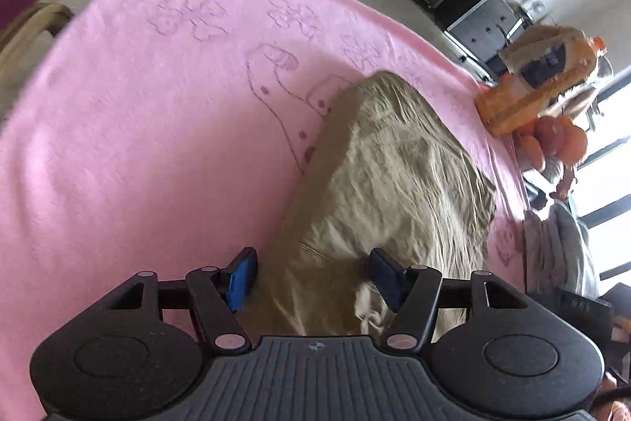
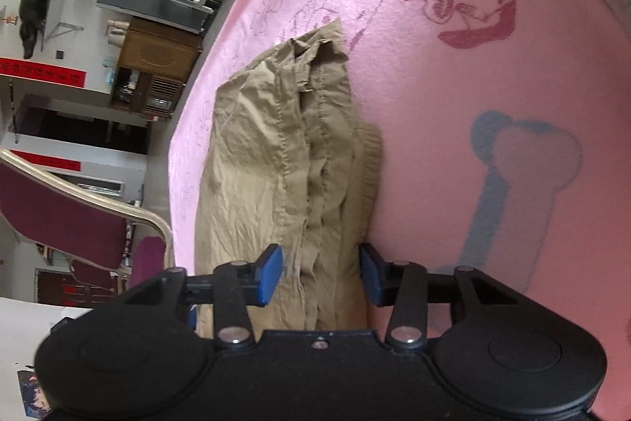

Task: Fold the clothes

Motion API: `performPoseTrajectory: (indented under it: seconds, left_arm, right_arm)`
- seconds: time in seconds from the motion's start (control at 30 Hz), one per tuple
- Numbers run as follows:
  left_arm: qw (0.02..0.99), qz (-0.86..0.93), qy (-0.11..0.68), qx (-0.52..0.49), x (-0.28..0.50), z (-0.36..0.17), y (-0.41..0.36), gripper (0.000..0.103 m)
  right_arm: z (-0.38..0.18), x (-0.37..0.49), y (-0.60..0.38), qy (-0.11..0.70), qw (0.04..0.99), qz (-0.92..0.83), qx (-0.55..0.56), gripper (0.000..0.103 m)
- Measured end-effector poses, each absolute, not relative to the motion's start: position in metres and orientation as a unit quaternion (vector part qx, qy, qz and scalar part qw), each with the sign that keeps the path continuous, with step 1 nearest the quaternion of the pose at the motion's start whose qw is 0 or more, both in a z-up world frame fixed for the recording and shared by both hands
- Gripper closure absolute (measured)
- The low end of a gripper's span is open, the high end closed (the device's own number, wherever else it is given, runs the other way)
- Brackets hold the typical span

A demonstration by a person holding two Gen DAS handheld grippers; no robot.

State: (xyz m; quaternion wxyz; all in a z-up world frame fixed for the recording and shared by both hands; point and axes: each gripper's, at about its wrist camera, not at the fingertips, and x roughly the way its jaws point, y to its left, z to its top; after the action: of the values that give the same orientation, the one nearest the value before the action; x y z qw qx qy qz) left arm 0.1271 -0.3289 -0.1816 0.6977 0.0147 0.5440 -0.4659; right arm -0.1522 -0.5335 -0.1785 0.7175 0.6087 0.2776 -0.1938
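With the khaki garment (image 2: 284, 160) already folded narrow on the pink blanket (image 1: 138, 113), the left gripper (image 1: 313, 277) and right gripper (image 2: 321, 273) each straddle an end of it, jaws parted and apparently not pinching, so the next fold, I judge, calls for closing on the cloth.

Bright daylight floods in from the window (image 1: 609, 160), which is blown out white. The left wrist view is smeared by motion blur; the right is sharper. Fisheye bending curves both edges, with dark corners.

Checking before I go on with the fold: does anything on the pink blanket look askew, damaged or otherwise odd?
Nothing damaged or spilled. The khaki garment is folded into a rough, wrinkled bundle on the pink blanket; its layered edges do not line up, and one corner sticks out at the far end.
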Motion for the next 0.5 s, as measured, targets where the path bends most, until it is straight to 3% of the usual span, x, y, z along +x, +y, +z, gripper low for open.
performPoseTrajectory:
  seconds: [0.07, 0.1, 0.13, 0.17, 0.23, 0.33, 0.5]
  left_arm:
    - [0.705, -0.471, 0.529, 0.039, 0.116, -0.177, -0.333, 0.046]
    - [0.711, -0.47, 0.521, 0.048, 0.111, -0.175, -0.333, 0.048]
    - [0.717, -0.468, 0.513, 0.058, 0.107, -0.171, -0.334, 0.056]
    - [0.722, -0.468, 0.506, 0.064, 0.102, -0.168, -0.333, 0.068]
    - [0.73, -0.463, 0.498, 0.072, 0.092, -0.158, -0.332, 0.078]
    - [0.738, -0.453, 0.495, 0.078, 0.074, -0.143, -0.326, 0.085]
    - [0.748, -0.456, 0.475, 0.085, 0.026, -0.128, -0.3, 0.085]
  right_arm:
    - [-0.176, -0.148, -0.531, 0.281, 0.726, -0.198, 0.596, 0.057]
    - [-0.173, -0.144, -0.528, 0.296, 0.736, -0.207, 0.573, 0.068]
    - [-0.169, -0.14, -0.525, 0.31, 0.746, -0.215, 0.549, 0.078]
    - [-0.164, -0.136, -0.522, 0.322, 0.755, -0.222, 0.527, 0.083]
    - [-0.154, -0.132, -0.517, 0.33, 0.77, -0.231, 0.495, 0.091]
    - [-0.129, -0.13, -0.509, 0.324, 0.803, -0.233, 0.441, 0.093]
    - [-0.085, -0.134, -0.508, 0.296, 0.855, -0.202, 0.374, 0.093]
